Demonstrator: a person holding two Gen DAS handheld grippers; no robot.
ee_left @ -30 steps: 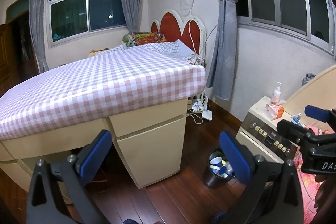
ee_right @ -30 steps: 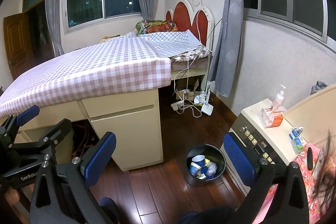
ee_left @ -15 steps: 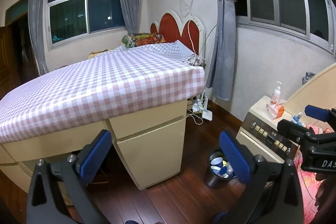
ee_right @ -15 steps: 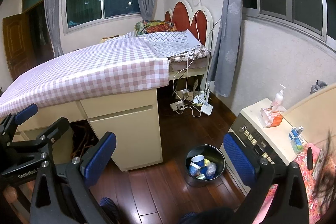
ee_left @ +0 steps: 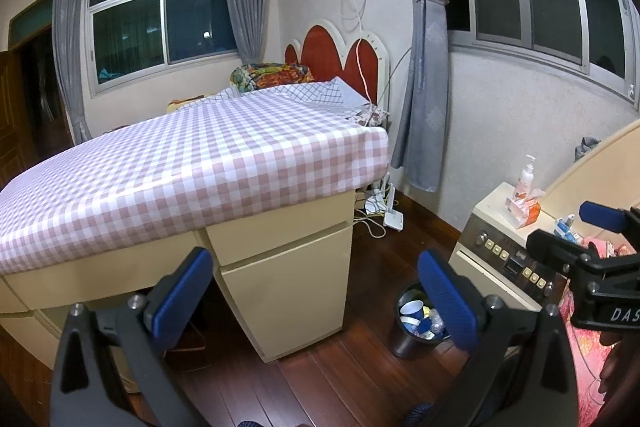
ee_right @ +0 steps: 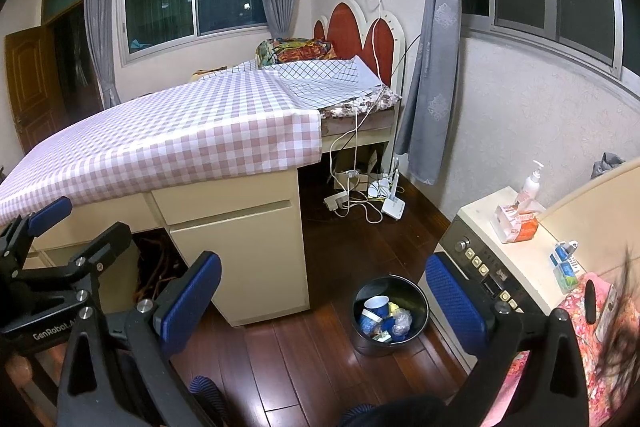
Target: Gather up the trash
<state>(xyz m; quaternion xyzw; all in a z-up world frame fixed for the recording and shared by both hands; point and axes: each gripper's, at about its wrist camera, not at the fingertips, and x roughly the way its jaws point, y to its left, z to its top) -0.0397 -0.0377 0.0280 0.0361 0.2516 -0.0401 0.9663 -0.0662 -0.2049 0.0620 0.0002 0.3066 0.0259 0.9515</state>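
While the small black round bin [ee_right: 390, 311] stands on the dark wooden floor [ee_right: 304, 359], between the cream desk cabinet [ee_right: 240, 251] and the cream panel unit with buttons [ee_right: 484, 267], trash is seen already inside it: a blue-and-white paper cup [ee_right: 376, 305], crumpled clear plastic [ee_right: 400, 319] and small scraps. No loose litter can be made out on the floor around it. In the left view the same bin [ee_left: 416, 323] is partly hidden by that gripper's right blue pad.

Both grippers are held high and well apart from the bin. The left gripper [ee_left: 316, 295] is spread wide, nothing between its fingers [ee_left: 182, 295]. The right gripper [ee_right: 322, 299] is likewise wide open and empty, with its fingers [ee_right: 454, 299] framing the bin.

Two stages are fitted by this scene: litter already gathered into the bin, or the bin itself being what is to be collected and carried off. Neither is settled by the frames.

If the bin is to be gripped, the rim would best be taken by one wall between the pads, from above, on the side away from the panel unit, where room is tight. A thin rim is judged likely to tilt under a one-sided grip, so a level lift would be needed to keep the light cup and plastic from spilling. White cables [ee_right: 352, 203] on the floor by the bed [ee_right: 168, 143] lie well apart and are judged no hindrance.
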